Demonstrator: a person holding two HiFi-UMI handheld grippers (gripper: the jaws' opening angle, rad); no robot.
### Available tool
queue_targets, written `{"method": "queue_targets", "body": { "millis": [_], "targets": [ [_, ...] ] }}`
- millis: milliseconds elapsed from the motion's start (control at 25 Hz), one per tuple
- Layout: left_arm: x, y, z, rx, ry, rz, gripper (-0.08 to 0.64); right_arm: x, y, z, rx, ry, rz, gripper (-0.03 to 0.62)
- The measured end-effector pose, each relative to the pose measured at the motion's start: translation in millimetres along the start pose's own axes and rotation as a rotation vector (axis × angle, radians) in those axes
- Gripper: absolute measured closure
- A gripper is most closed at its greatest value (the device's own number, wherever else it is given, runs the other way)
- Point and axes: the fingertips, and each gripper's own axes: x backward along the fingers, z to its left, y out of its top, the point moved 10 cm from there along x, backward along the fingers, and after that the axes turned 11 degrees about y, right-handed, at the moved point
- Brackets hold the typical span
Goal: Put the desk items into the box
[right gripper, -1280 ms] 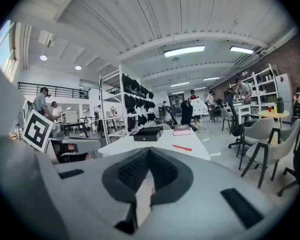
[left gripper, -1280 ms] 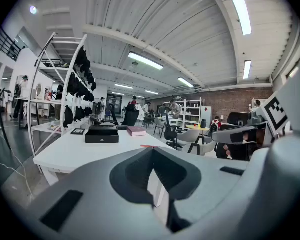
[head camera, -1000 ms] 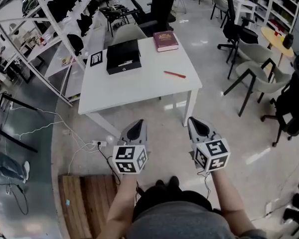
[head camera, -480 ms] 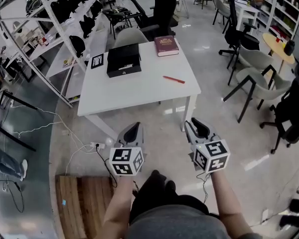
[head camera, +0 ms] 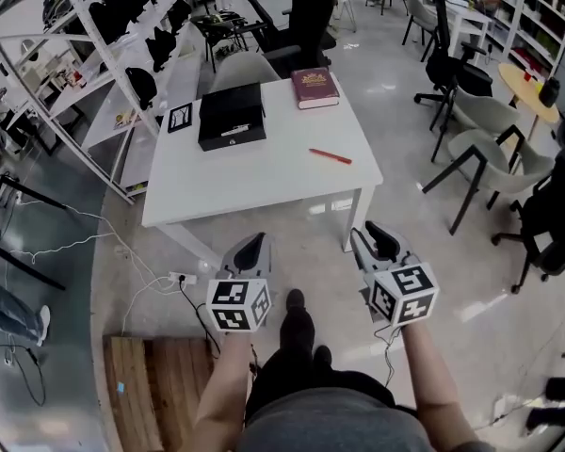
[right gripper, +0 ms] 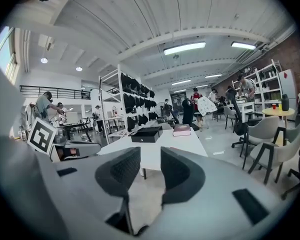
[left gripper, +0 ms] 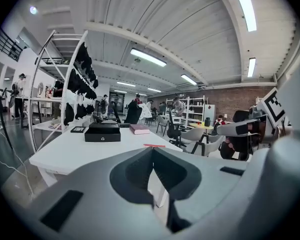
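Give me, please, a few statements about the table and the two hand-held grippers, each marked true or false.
1. The book lies on the table. True.
2. The pen is inside the box. False: it lies on the table, apart from the box.
3. The left hand-held gripper is shut and empty. True.
4. The right hand-held gripper grips the pen. False: its jaws are opening with nothing between them, short of the table.
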Motion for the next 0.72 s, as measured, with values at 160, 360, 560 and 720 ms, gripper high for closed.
{"method": "queue_targets", "body": {
  "millis": [160, 360, 560, 720],
  "targets": [
    [-22, 1, 13, 0.013, -0.006, 0.011, 0.554, -21, 4, -8, 0.006, 0.005, 0.02, 0.457],
    [-60, 9, 29, 0.022, -0.025, 0.016, 0.554, -53, 13, -24, 0.011, -0.007, 0.034, 0.442],
    [-104, 18, 47, 0.026, -0.051, 0.029, 0.554, -94, 23, -46, 0.0, -0.014, 0.058, 0.419],
    [-135, 26, 63, 0.03, -0.056, 0.026, 0.554, -124, 28, -62, -0.024, -0.019, 0.073, 0.413]
  ]
}}
